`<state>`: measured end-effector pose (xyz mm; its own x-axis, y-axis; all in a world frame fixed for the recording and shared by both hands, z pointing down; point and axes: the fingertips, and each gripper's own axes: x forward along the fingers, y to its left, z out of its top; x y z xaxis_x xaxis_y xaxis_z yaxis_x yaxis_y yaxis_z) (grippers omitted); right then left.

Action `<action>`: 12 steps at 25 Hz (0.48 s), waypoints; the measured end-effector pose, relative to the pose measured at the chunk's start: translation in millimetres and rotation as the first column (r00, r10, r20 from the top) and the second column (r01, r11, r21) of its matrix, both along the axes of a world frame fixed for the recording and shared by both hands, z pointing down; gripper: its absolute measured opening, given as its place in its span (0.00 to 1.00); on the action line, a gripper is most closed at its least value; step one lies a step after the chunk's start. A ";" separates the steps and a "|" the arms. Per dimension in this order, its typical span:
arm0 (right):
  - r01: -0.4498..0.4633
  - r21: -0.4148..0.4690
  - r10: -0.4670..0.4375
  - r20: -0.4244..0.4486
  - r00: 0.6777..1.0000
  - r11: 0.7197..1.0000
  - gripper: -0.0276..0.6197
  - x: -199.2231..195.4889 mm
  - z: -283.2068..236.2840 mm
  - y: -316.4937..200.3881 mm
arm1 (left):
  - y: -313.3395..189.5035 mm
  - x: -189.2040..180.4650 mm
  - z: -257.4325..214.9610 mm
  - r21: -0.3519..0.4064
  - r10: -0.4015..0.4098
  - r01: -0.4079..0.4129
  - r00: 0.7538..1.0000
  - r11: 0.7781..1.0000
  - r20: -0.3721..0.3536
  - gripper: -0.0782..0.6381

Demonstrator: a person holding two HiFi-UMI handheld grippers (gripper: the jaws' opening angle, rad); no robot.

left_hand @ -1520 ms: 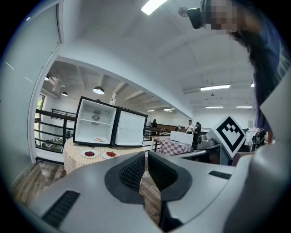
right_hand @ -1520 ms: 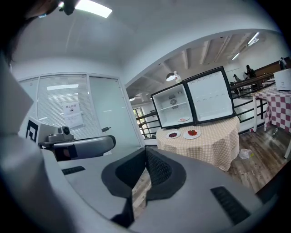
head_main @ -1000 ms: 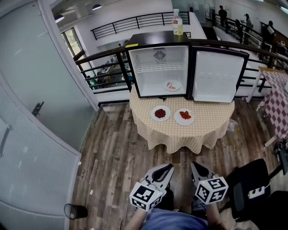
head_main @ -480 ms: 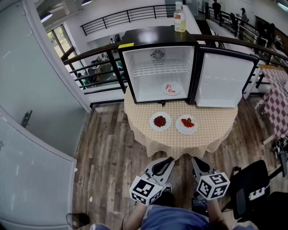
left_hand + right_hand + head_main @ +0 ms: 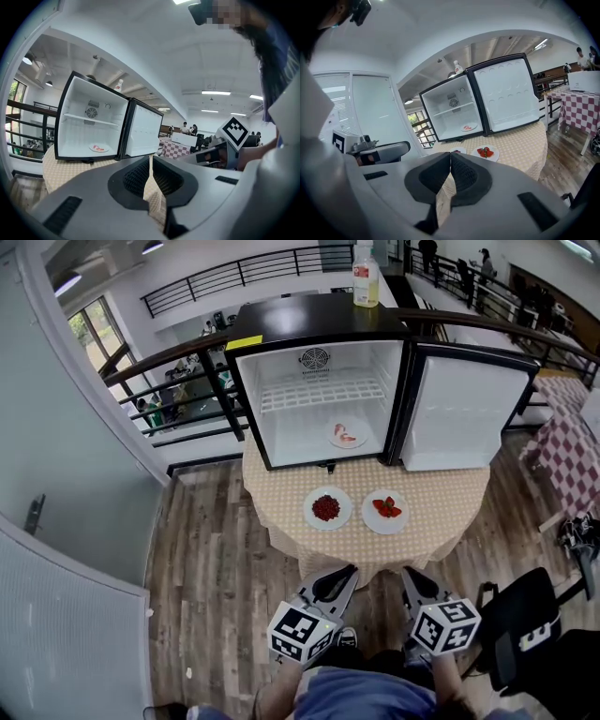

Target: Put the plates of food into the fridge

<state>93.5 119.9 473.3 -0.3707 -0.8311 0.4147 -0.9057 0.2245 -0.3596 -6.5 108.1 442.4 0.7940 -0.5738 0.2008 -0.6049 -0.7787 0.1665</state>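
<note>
My left gripper (image 5: pixel 349 571): clenched with nothing between the pads, carried low at my waist and aimed toward twelve o'clock. I have not yet reached the table.
My right gripper (image 5: pixel 410 573): also pressed together and empty, just beside the left one. I judge both are idle because I am well short of the plates.
Black mini fridge with a white interior (image 5: pixel 319 381): stands at twelve o'clock on the far half of the table.
White-lined fridge door (image 5: pixel 464 409): swung fully open toward two o'clock, which leaves the fridge mouth free for loading.
White plate of pale pink food (image 5: pixel 347 435): already on the fridge floor, to the right of its middle. The space to its nine o'clock is free.
White plate of dark red food (image 5: pixel 327 508): on the cloth in front of the fridge mouth, waiting to go in.
White plate of bright red pieces (image 5: pixel 385 510): just beside the dark red one, at its three o'clock. It too is not yet loaded.
Round table under a tan patterned cloth (image 5: pixel 450 493): carries the fridge and both loose plates near its front edge, within easy reach once I close in.
Clear bottle of yellowish liquid (image 5: pixel 366 277): upright on the fridge top, out of the way.
Progress: one plate is in and two remain, as I judge it.
</note>
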 end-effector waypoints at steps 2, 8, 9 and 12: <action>-0.012 -0.009 0.012 0.002 1.000 1.000 0.07 1.9 3.5 -4.1 | -1.6 1.5 5.9 -0.015 0.015 -0.014 1.000 1.000 0.006 0.13; -0.033 -0.048 0.034 0.021 0.999 0.998 0.07 9.9 15.1 -9.9 | 0.3 5.0 22.2 -0.055 0.031 -0.030 0.999 0.998 0.018 0.13; -0.033 -0.055 0.035 0.025 0.999 0.998 0.07 11.1 16.8 -11.8 | -1.1 4.9 24.4 -0.061 0.028 -0.027 0.999 0.998 0.020 0.13; -0.042 -0.074 0.045 0.037 0.998 0.996 0.07 16.1 22.5 -20.8 | -9.8 4.6 28.7 -0.051 0.014 -0.012 0.999 0.999 0.036 0.13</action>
<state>109.6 99.1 495.8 -0.3513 -0.8148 0.4613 -0.8994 0.1567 -0.4082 -1.9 98.3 471.0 0.7929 -0.5519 0.2582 -0.6012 -0.7778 0.1835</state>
